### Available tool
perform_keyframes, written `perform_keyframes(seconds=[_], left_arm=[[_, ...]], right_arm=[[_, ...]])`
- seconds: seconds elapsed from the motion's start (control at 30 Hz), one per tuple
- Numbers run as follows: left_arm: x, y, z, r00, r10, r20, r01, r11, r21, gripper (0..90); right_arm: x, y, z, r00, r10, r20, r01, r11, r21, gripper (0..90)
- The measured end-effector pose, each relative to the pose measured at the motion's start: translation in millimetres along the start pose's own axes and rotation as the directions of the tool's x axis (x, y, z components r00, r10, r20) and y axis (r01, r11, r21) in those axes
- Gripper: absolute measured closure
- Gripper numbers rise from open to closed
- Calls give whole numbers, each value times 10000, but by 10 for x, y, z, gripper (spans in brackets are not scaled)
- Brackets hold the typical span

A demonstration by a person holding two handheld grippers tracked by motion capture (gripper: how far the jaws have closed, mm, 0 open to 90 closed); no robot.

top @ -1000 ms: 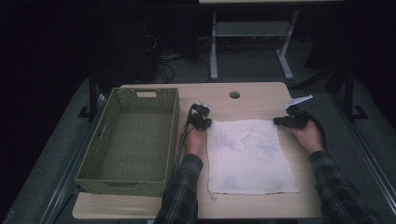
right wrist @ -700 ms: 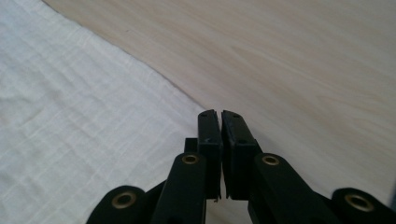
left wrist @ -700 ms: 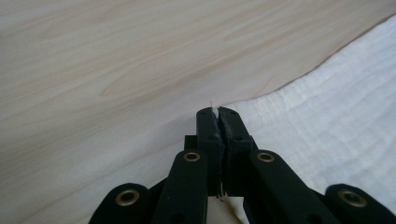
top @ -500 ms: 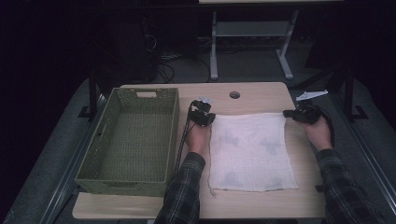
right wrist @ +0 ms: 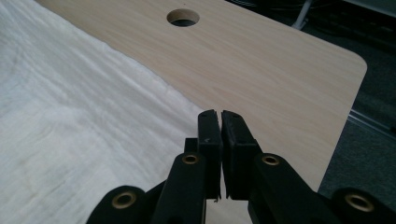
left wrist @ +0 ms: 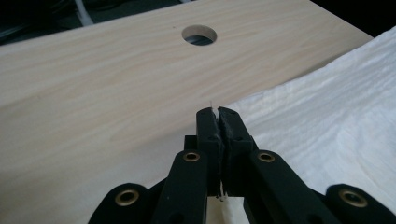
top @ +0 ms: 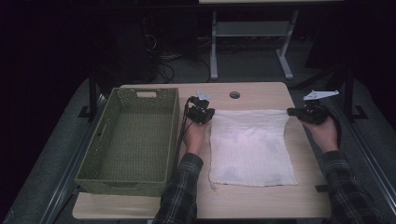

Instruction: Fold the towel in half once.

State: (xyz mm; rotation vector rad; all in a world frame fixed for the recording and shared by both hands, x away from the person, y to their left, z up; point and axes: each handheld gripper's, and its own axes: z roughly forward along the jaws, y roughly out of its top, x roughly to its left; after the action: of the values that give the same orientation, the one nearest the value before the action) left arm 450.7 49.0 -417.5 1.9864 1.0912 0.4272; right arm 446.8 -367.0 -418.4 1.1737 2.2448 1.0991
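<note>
A white cloth [top: 250,149] lies on the wooden table [top: 266,95], its far edge raised and stretched between the two grippers. My left gripper [top: 210,114] is shut on the far left corner; a sliver of cloth [left wrist: 327,126] shows between the closed jaws of the left gripper [left wrist: 217,114]. My right gripper [top: 290,112] is shut on the far right corner. In the right gripper view the cloth [right wrist: 70,116] runs in from the left to the closed jaws of the right gripper [right wrist: 219,116]. The near edge rests on the table.
A green woven basket [top: 173,135] stands empty on the table's left part, close to my left forearm. A round cable hole [top: 234,94] sits in the table beyond the cloth. Dark floor, cables and a desk frame lie behind.
Both grippers have risen with the cloth's far corners. The right one has moved to the right, so the far edge is now pulled straight and lifted off the table.
</note>
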Motion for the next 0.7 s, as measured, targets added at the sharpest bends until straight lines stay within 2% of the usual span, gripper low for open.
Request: perform_keyframes(seconds=[0.07, 0.17, 0.27, 0.4, 0.57, 0.7], left_arm=[[-15, -50, -25, 10000, 90, 32, -90, 9999, 64, 876], [-52, -116, -55, 9995, 300, 60, -302, 9992, 245, 877], [-83, -169, -105, 9993, 380, 6, -380, 9991, 201, 877], [-132, -219, -166, 9976, 663, -221, -655, 9972, 358, 877], [-201, -276, -257, 9969, 736, -293, -723, 9964, 437, 877], [-264, -333, -342, 9963, 808, -303, -802, 9966, 185, 877]], right_arm=[[12, -43, -37, 9996, 216, -198, -218, 9997, -59, 863], [58, -101, -78, 9991, 253, -331, -254, 9997, -28, 863], [99, -151, -129, 9987, 225, -451, -226, 9997, -2, 863], [201, -205, -186, 9987, 26, -518, -20, 9999, 116, 863], [317, -262, -278, 9986, -196, -494, 208, 9995, 230, 863], [382, -311, -354, 9983, -273, -507, 287, 9992, 272, 863]])
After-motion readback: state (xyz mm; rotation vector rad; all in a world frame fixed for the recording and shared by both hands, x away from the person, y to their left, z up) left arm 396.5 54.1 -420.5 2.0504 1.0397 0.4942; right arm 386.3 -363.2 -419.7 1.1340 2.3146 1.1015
